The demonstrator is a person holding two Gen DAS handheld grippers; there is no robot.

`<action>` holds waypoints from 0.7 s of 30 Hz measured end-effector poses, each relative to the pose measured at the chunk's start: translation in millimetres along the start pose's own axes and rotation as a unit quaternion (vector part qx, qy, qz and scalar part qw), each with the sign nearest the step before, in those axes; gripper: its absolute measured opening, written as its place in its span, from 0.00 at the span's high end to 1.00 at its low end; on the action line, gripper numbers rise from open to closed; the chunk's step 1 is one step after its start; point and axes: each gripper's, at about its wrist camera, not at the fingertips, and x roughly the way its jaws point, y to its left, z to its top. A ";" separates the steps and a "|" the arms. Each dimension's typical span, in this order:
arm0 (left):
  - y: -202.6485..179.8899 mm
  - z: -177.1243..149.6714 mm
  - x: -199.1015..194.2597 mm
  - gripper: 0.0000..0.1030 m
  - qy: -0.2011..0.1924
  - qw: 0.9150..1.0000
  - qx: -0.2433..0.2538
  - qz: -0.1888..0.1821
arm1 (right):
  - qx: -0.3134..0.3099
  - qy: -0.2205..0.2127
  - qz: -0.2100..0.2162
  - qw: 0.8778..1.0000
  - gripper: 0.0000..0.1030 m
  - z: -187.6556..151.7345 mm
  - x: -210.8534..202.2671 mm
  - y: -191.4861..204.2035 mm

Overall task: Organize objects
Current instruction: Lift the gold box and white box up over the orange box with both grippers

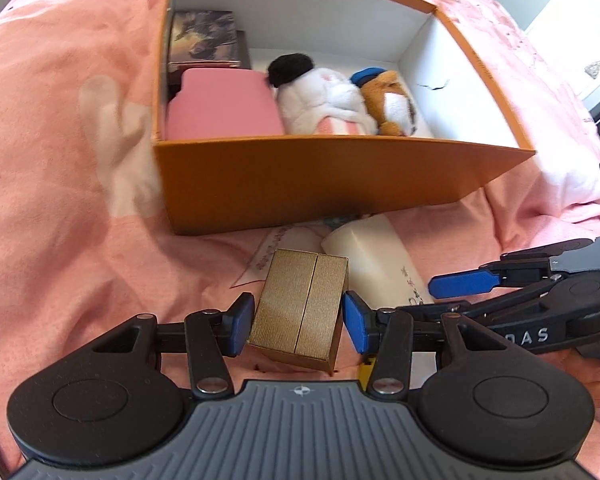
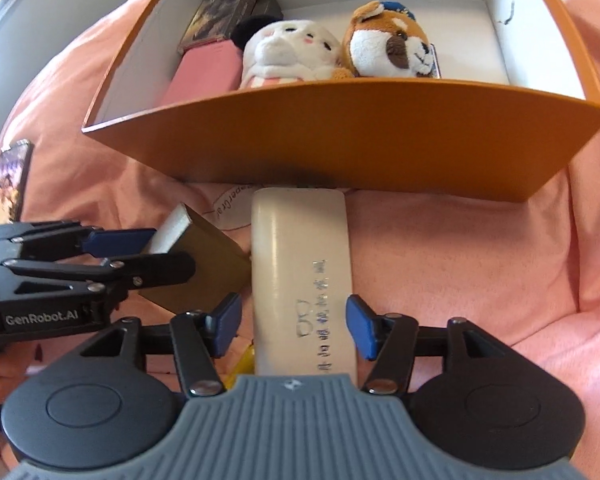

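Note:
A gold ribbed box point(image 1: 300, 304) lies tilted on the pink bedding, and my left gripper point(image 1: 298, 322) is shut on its two sides. Just right of it lies a cream oblong case point(image 2: 300, 264) with printed writing. My right gripper point(image 2: 292, 320) is open astride the case, with a gap showing beside its left pad. In the right wrist view the left gripper point(image 2: 120, 252) comes in from the left around the gold box point(image 2: 204, 276). The orange storage box point(image 1: 340, 184) stands just beyond both items.
Inside the orange box point(image 2: 340, 140) are a pink box point(image 1: 224, 108), a dark patterned box point(image 1: 204, 40), a white plush point(image 2: 288, 52) and an orange plush point(image 2: 392, 48); its right part shows bare white floor. A paper card point(image 1: 268, 256) lies under the items. A patterned flat item point(image 2: 8, 184) lies far left.

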 end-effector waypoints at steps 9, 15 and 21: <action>8.0 0.3 2.6 0.47 0.004 1.000 -0.014 0.007 | -0.029 0.020 -0.026 0.999 0.35 0.6 23.3 11.7; 3.4 -0.9 -2.6 0.47 -0.005 1.000 -0.004 0.002 | -0.036 0.014 -0.045 0.998 0.40 -1.8 25.5 15.7; -7.1 0.6 -21.5 0.47 -0.029 0.999 0.009 -0.010 | -0.039 -0.023 -0.046 0.998 0.40 -10.7 -4.3 18.0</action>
